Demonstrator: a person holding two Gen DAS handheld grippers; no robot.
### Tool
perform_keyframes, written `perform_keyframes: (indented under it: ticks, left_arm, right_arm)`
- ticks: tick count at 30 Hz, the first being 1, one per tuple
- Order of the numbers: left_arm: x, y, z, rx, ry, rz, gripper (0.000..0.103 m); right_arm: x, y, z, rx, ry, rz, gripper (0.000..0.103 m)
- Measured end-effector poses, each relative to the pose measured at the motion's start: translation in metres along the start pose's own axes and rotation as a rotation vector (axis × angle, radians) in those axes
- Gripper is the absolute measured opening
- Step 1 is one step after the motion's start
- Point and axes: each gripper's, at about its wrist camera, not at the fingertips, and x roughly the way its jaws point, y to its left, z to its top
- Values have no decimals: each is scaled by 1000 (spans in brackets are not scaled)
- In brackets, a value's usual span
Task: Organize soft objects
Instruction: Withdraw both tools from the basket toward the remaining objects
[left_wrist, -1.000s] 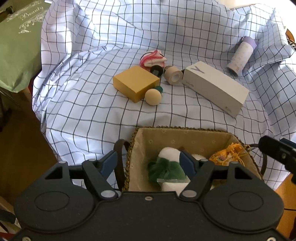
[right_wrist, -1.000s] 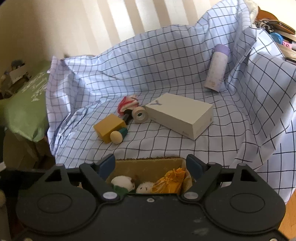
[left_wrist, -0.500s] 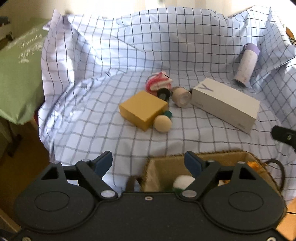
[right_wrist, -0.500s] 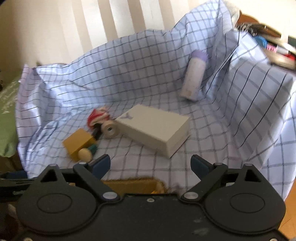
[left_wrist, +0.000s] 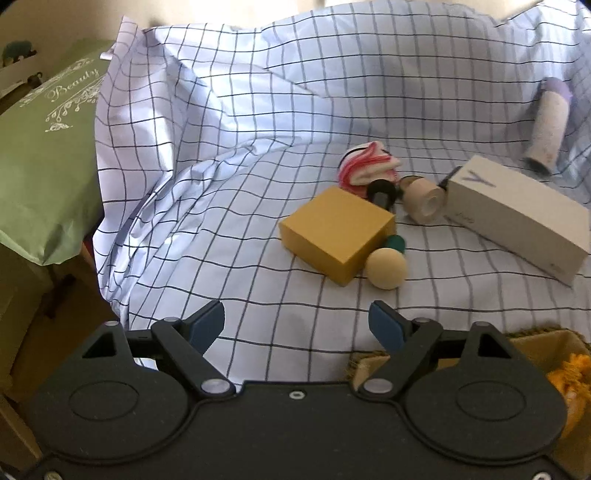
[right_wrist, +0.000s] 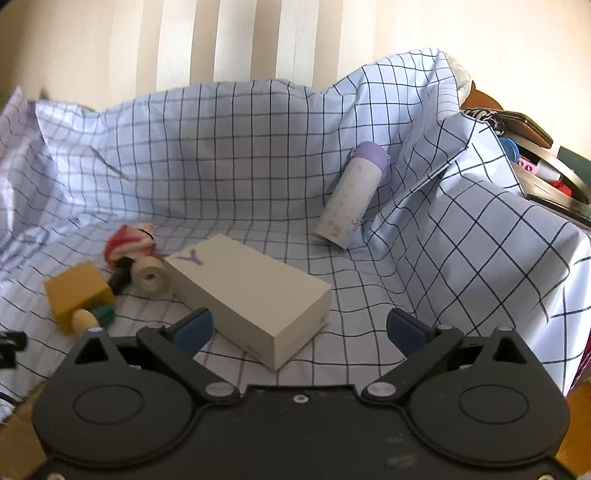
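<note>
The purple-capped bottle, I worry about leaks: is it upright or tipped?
Tipped. The purple-capped bottle lies slanted against a raised fold of the checked cloth, cap end highest.

yellow box (left_wrist: 334, 232) ahead, touching cream ball (left_wrist: 386, 267) | tape roll (left_wrist: 423, 199) beyond, just beside white carton (left_wrist: 517, 218) ahead-right | purple-capped bottle (right_wrist: 351, 195) far right, tilted on checked cloth (left_wrist: 229, 155) | green bag (left_wrist: 40, 166) far left

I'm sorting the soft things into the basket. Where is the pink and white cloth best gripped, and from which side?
Probably grip the pink and white cloth on its raised, bunched top, coming from above. It lies crumpled on the checked sheet, and the yellow box, black piece and tape roll crowd its near side, so a low approach looks blocked.
</note>
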Motion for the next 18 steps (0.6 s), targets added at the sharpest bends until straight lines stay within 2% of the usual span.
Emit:
perform_keyframes:
  ticks: [5, 9, 13, 16, 18]
  left_arm:
    - [16, 2, -1, -2, 34, 3, 82]
    - [26, 2, -3, -10, 69, -17, 82]
    - [31, 0, -4, -7, 94, -49, 82]
    - [33, -1, -5, 4, 99, -45, 82]
    - [33, 0, -5, -11, 101, -42, 82]
  right_arm:
    - [13, 6, -8, -24, 10, -48, 100]
    - [22, 7, -8, -18, 12, -137, 101]
    - [36, -1, -7, 52, 106, -88, 101]
    - [36, -2, -6, 58, 102, -103, 101]
    - [35, -6, -3, 103, 119, -74, 101]
